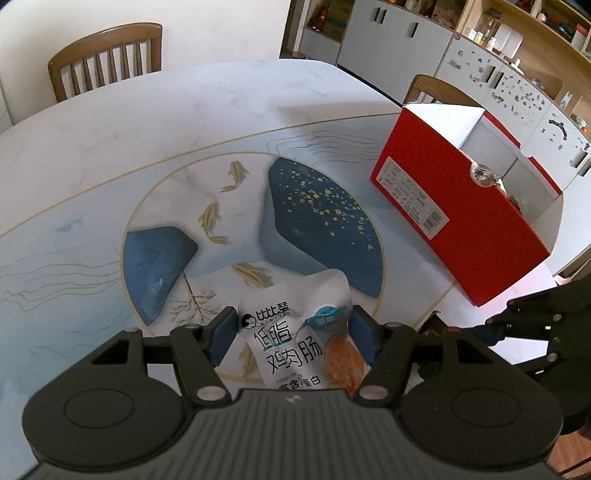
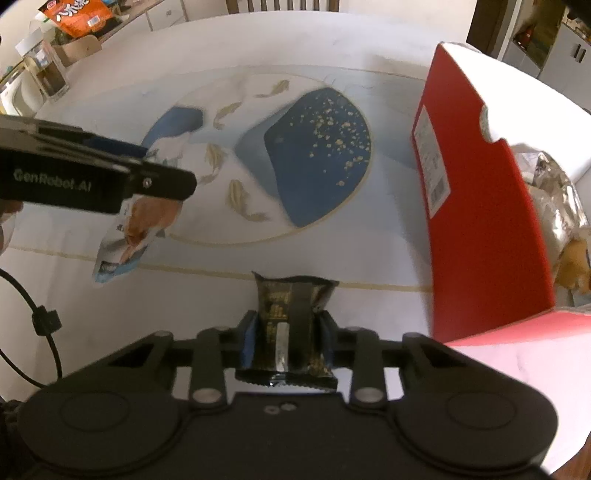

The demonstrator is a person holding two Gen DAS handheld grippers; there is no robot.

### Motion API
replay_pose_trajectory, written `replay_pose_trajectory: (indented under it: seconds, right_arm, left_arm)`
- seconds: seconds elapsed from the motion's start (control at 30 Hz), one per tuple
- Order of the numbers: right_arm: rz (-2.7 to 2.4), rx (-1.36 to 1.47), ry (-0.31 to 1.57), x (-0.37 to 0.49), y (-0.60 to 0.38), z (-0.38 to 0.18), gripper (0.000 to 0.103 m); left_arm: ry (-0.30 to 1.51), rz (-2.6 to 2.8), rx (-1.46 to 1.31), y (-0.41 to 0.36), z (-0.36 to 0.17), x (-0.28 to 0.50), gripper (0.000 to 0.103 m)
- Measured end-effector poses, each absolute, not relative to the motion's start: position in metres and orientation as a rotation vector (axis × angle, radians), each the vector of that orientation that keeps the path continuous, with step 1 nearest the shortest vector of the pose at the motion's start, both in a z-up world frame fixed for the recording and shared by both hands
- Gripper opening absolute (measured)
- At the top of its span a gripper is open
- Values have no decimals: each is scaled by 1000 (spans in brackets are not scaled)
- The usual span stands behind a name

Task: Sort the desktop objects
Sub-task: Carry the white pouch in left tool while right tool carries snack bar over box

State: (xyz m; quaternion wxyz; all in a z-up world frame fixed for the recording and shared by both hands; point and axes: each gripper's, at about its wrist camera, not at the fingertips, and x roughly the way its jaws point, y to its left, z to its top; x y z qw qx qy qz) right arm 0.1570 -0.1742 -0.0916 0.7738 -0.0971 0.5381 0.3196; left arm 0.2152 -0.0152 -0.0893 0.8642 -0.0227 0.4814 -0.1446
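My left gripper point(image 1: 293, 332) is shut on a white chicken-sausage packet point(image 1: 295, 332) with black Chinese lettering and holds it above the table; from the right wrist view the packet point(image 2: 129, 236) hangs below the left gripper point(image 2: 162, 181). My right gripper point(image 2: 288, 336) is shut on a black snack packet point(image 2: 291, 317) with gold print, held above the table's front part. A red cardboard box point(image 1: 461, 206) with an open top stands at the right; it also shows in the right wrist view point(image 2: 480, 192), with silvery packets point(image 2: 554, 199) inside.
The round table carries a mat point(image 1: 258, 206) with blue shapes and gold fish. Wooden chairs point(image 1: 107, 59) stand behind the table. Grey cabinets and shelves point(image 1: 480, 48) line the back right. A clear container point(image 2: 51, 74) and an orange bag point(image 2: 77, 14) sit far left.
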Motion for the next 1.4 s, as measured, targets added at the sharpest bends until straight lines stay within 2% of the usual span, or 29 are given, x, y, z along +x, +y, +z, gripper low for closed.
replay_pose_trajectory:
  seconds: [0.7, 1.4]
  right_arm:
    - [670, -83, 980, 188, -245, -1, 32]
    - [537, -137, 956, 258, -358, -9, 32]
  left_arm:
    - [945, -408, -14, -62, -33, 236, 65]
    - [853, -481, 69, -190, 5, 280, 65]
